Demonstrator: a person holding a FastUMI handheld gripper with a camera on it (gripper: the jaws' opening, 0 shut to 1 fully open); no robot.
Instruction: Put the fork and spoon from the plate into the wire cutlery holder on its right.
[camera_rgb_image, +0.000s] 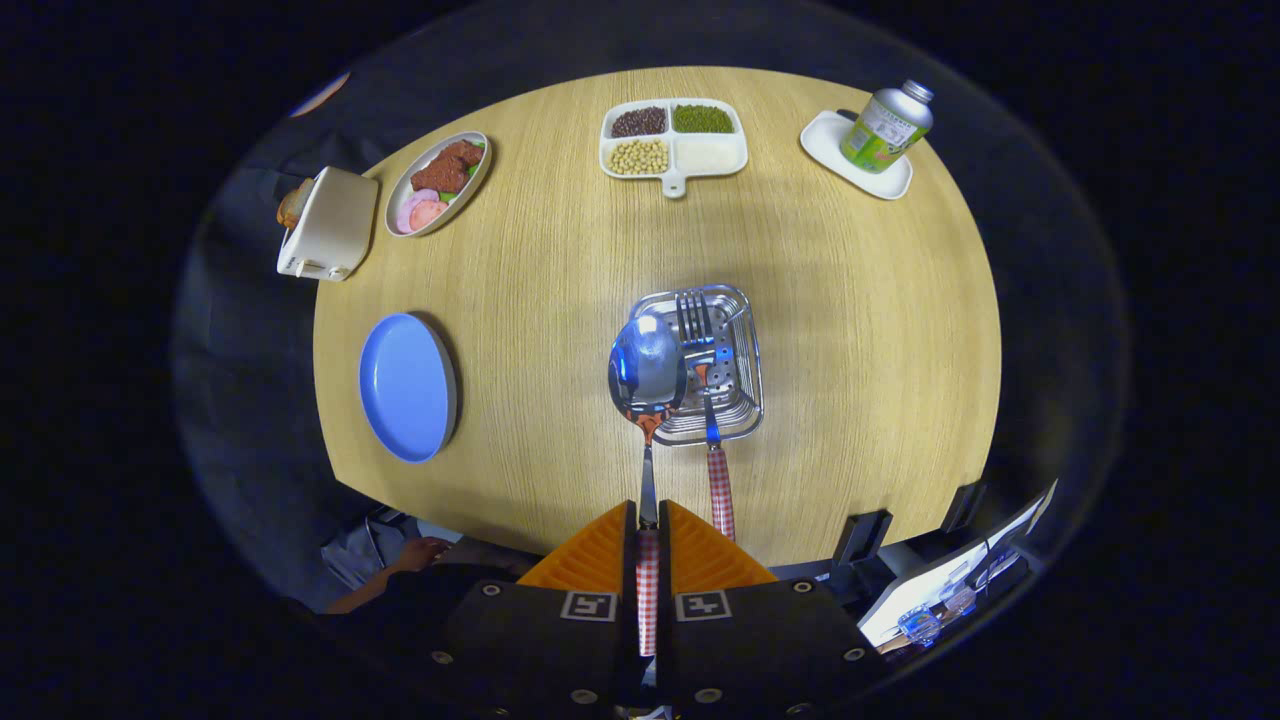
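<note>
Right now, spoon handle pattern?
Red-and-white check, clearest in the gripper view where the gripper clamps the spoon.

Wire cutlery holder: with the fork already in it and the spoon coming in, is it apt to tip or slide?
Probably light: the wire cutlery holder is open metal mesh. The fork leans out over its near rim, so it may tip that way. It could slide on the smooth table if the spoon, clamped in the tool, nudges it.

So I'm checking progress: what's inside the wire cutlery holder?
The fork stands in the wire cutlery holder, tines showing. The spoon, gripped by the gripper, hangs over its left rim and covers that side, so the inside there is hidden.
</note>
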